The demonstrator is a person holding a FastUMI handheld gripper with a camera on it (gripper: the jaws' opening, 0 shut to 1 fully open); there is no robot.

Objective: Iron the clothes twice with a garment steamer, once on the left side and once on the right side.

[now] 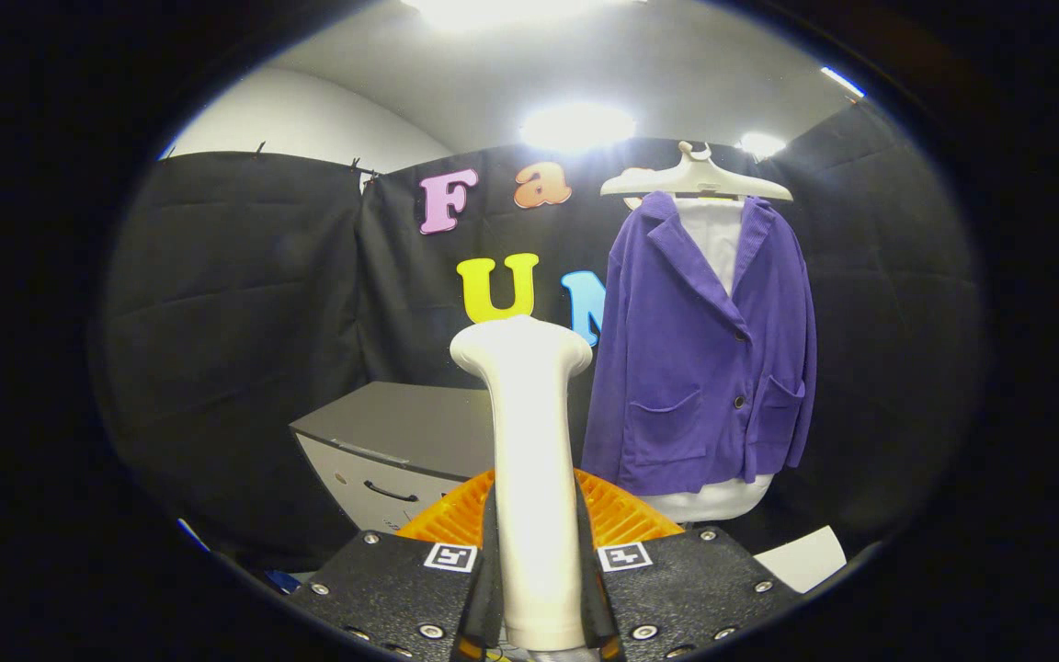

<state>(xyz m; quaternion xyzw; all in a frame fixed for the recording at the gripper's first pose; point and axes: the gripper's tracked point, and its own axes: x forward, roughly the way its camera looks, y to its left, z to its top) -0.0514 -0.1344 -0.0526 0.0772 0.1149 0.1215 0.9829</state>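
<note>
The gripper [537, 588] has its two black fingers [401, 588] closed tight against the handle of a white garment steamer [529, 460], one finger on each side, so the jaws stand only as far apart as the handle is thick. Each finger carries a small square black-and-white marker near its inner top corner. The steamer rises straight up from between the fingers toward 12 o'clock: a smooth, glossy, cream-white shaft that widens at the top into a rounded T-shaped head, with its back side toward the camera. Behind the shaft, just beyond the fingers, sits an orange ribbed part [626, 515] fanning out to both sides.

At about 2 o'clock from the steamer head hangs a purple jacket [704, 368], beyond the fingers and apart from the steamer. It has a notched collar, dark buttons down the front and two patch pockets low down, and it is draped over a white form [718, 501] whose white shows at the neck and below the hem. A white hanger [697, 179] tops it.

At 10 o'clock from the fingers stands a grey cabinet [401, 441] with a dark drawer handle. At 4 o'clock lies a white sheet [805, 559]
</note>
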